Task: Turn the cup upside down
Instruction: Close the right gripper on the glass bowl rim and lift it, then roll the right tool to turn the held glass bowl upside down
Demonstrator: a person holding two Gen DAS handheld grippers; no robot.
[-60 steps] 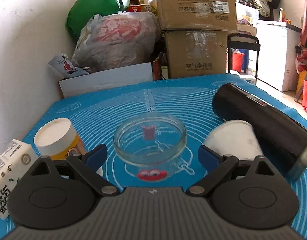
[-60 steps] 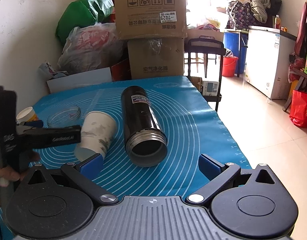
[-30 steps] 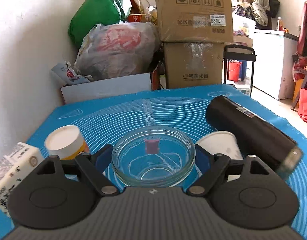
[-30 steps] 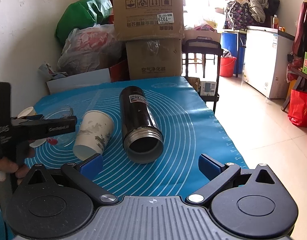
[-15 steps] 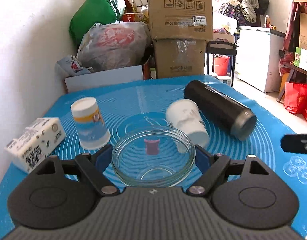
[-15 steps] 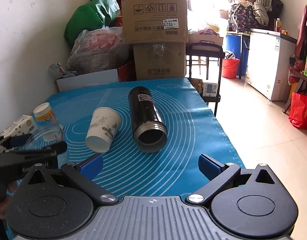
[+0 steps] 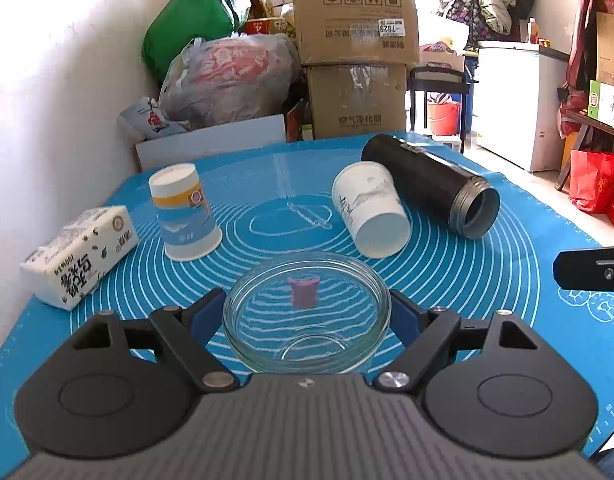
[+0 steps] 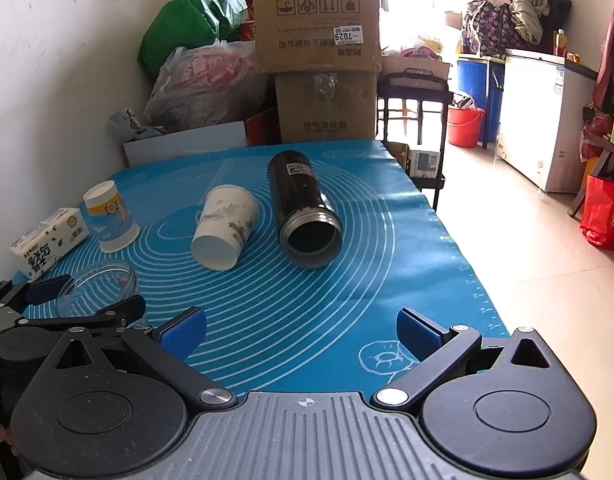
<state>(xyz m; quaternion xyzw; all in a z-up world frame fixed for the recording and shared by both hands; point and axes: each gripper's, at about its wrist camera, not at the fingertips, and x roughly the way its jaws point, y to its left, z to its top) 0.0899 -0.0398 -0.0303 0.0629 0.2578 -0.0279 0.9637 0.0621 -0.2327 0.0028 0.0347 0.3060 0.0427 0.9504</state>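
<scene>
i am holding the glass cup (image 7: 306, 312) up in my left tongs (image 7: 307, 316); right tongs (image 8: 301, 330) are wide open, empty. next i am tipping it over.

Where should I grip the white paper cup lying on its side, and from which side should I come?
Grip the white cup across its mid-wall, coming from above with the open right hand-held gripper. It lies on its side, mouth toward the camera, with the black flask close on its right, so a sideways approach looks cramped.

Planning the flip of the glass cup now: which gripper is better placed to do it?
Left. The left gripper already clamps the glass cup above the mat; the right gripper hangs open, holding nothing.
</scene>
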